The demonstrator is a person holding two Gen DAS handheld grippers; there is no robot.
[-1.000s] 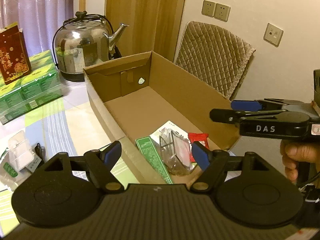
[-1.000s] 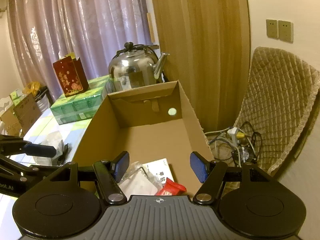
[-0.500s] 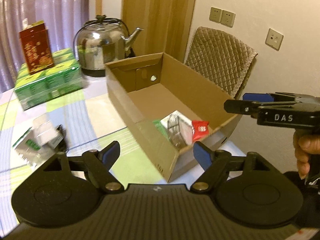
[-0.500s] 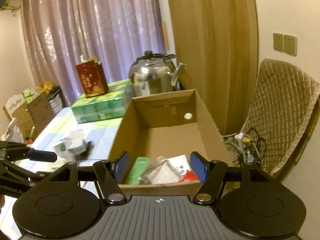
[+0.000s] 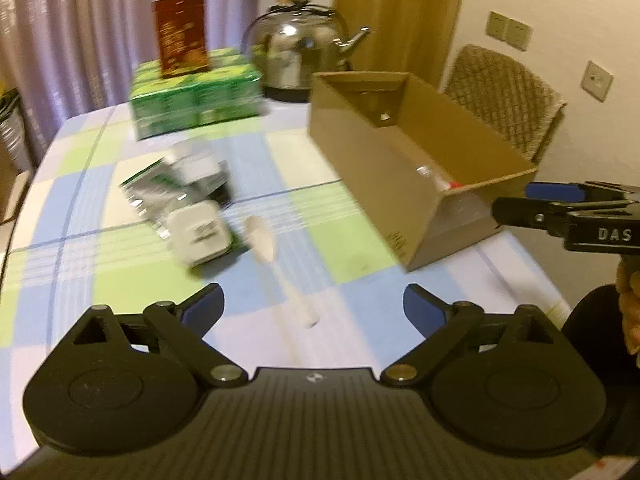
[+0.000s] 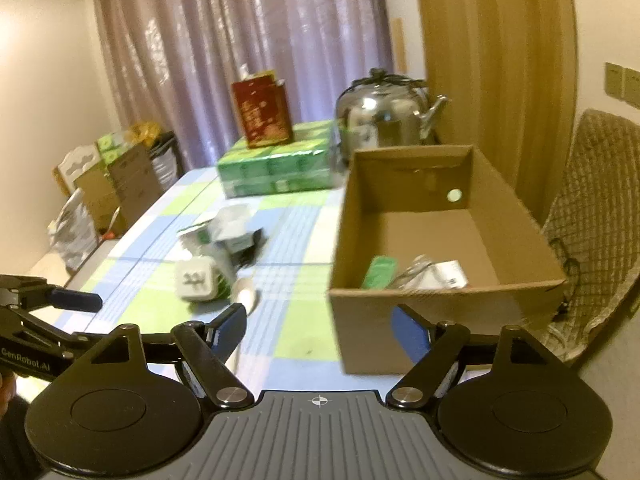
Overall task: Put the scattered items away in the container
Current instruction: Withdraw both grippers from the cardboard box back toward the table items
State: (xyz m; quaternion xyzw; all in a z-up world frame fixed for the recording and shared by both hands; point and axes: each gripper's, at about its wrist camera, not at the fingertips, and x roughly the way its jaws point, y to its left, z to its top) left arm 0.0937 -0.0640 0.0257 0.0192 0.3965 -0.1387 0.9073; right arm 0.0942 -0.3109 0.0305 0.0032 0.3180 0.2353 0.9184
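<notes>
An open cardboard box (image 5: pixel 380 184) (image 6: pixel 404 320) stands on the checked tablecloth and holds a green packet (image 6: pixel 379 272), a clear wrapper and a white leaflet (image 6: pixel 448 274). Left of it lies a loose pile: a white square case (image 5: pixel 200 232) (image 6: pixel 196 280), silvery green-edged packets (image 5: pixel 160 184) and a white plastic spoon (image 5: pixel 276 264) (image 6: pixel 246 294). My left gripper (image 5: pixel 314 304) is open above the table, just short of the spoon's handle. My right gripper (image 6: pixel 318 330) is open, empty, before the box's near wall.
At the back of the table (image 5: pixel 72 208) sit a pack of green cartons (image 5: pixel 196 96) with a red box (image 5: pixel 180 32) on top, and a steel kettle (image 5: pixel 304 56). A quilted chair (image 5: pixel 504 96) stands behind the box. More boxes and bags (image 6: pixel 112 184) stand beyond the far left edge.
Both grippers have pulled back and up from the box. The left view has swung left from the box's inside to the pile and spoon on the table.
</notes>
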